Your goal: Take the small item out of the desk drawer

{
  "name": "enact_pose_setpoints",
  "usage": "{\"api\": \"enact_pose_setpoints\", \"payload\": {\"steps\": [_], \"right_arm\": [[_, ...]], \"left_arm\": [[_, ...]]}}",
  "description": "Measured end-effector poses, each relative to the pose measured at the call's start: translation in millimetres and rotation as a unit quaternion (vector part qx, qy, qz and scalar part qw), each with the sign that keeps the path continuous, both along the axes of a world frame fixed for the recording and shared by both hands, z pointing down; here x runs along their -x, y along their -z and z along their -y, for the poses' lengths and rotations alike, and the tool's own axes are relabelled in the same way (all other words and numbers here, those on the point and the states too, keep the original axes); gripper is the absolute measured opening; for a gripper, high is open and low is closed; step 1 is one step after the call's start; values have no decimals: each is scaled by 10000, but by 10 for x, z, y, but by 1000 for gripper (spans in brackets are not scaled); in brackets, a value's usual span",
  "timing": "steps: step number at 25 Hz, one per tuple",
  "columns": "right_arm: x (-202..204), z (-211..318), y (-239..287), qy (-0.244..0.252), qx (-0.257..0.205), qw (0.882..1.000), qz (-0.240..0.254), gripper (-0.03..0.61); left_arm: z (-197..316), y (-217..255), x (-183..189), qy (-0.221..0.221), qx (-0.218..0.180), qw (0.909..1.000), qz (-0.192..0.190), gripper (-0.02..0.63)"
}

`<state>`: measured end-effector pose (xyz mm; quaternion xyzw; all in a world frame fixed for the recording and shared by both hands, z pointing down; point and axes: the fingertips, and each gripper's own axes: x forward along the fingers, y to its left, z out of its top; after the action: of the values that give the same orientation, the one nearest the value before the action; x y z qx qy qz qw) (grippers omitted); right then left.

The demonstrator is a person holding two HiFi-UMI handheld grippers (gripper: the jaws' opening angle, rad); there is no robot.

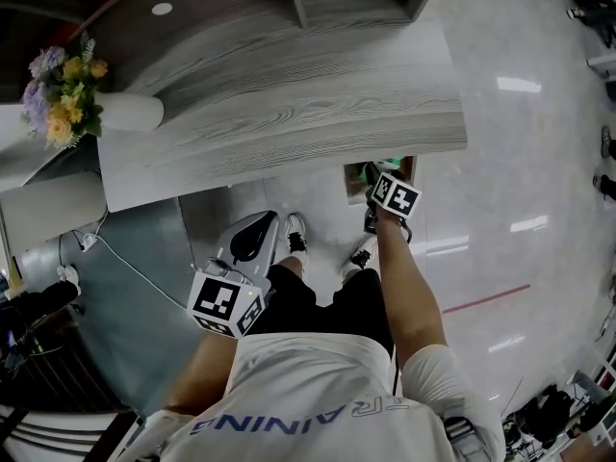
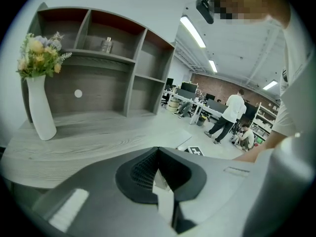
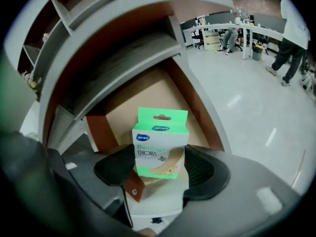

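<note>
A green and white bandage box (image 3: 160,142) sits between the pads of my right gripper (image 3: 160,163), which touch both its sides. Behind it lies the open desk drawer (image 3: 143,100) with a tan floor and brown walls. In the head view the right gripper (image 1: 373,175) points down into that drawer (image 1: 354,187) under the desk's front edge, and the box is hidden there. A brown tab with a rivet (image 3: 133,187) hangs by the left pad. My left gripper (image 1: 258,227) is held low by the person's left knee, jaws together and empty (image 2: 158,151).
The grey wood desktop (image 1: 289,114) overhangs the drawer, and a hutch of shelves (image 2: 108,63) stands on it. A white vase of flowers (image 1: 72,104) stands at the desk's left end. Cables (image 1: 115,253) trail on the floor at left. The person's shoes (image 1: 295,231) stand below the desk.
</note>
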<state>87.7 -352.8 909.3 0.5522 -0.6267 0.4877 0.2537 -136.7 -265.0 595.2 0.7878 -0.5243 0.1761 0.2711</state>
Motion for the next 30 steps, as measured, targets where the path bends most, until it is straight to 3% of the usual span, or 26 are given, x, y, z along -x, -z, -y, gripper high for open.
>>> {"api": "enact_pose_setpoints", "payload": {"steps": [9,18,24,27,30], "right_arm": [[-170,-341,893,-299,-785,9958,376,324],[-392,-509,2370,-180,-2050,9768,600,322],[-541,-650,3470,-139,-2962,9524,713,322],[-577,-705,4120,17,-3547,9322,716,322],[-581,-770,4707,150,-4101,9094,676,322]], "left_arm": [[76,459,-226,-323,-455,9983,-156,-2],[174,1183,-629,-793,-1278,9880,-351,-2],[97,1544,-740,-917,-1559,9821,-524,-2],[80,1760,-852,-1060,-1578,9793,-700,-2],[100,2037,-943,-1191,-1869,9723,-743,-2]]}}
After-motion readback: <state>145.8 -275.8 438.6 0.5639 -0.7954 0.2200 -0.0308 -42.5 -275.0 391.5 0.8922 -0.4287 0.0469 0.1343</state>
